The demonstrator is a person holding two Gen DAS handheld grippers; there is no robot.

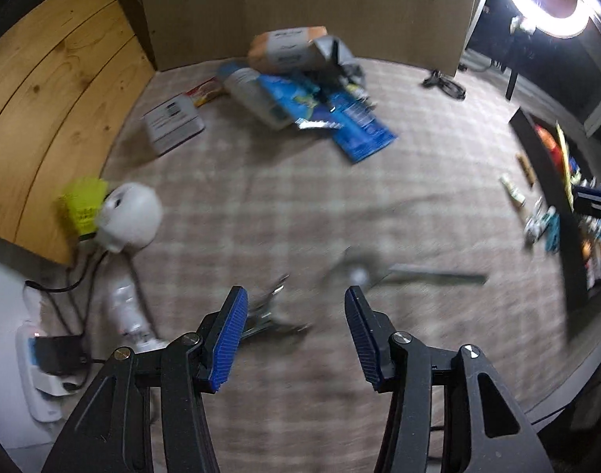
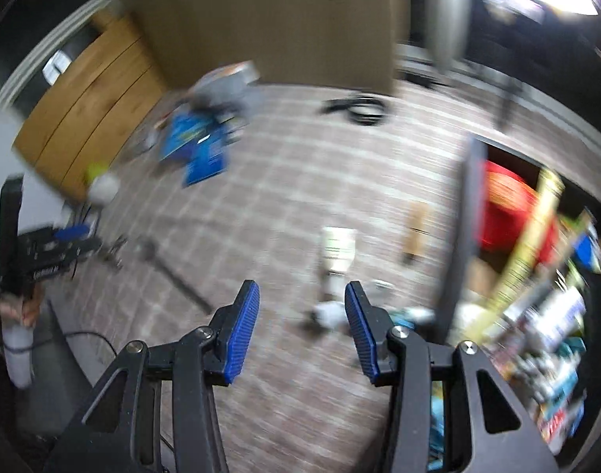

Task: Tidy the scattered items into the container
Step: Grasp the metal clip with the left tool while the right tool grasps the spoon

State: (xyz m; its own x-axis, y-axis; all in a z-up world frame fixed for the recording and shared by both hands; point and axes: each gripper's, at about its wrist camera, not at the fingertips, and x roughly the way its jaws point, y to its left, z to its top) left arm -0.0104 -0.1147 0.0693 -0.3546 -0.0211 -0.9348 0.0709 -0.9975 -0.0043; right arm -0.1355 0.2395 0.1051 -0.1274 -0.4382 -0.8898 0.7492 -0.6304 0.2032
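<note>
Blue foil packets [image 1: 355, 126] sit piled at the far end of the checked cloth tabletop [image 1: 261, 205], mixed in with a white bottle [image 1: 253, 96] and an orange wipes pack [image 1: 286, 49]. They look light, crinkly and a bit slippery, so I'd pinch one by a flat edge, not the middle. The bottle looks stiffer and would probably roll; grab it across the body.

The dark container [image 2: 472, 213] is off to the right and already holds a red bag [image 2: 509, 205] plus loads of small packs. A few small bits I can't make out [image 1: 540, 222] lie just beside its wall.

The left claw [image 1: 296, 331] is spread roughly halfway with nothing between the pads, hovering over something metal [image 1: 277, 315], too blurry to name. The right claw [image 2: 302, 327] is the same: released, empty, above a small white tube-ish thing [image 2: 332, 276].
</note>
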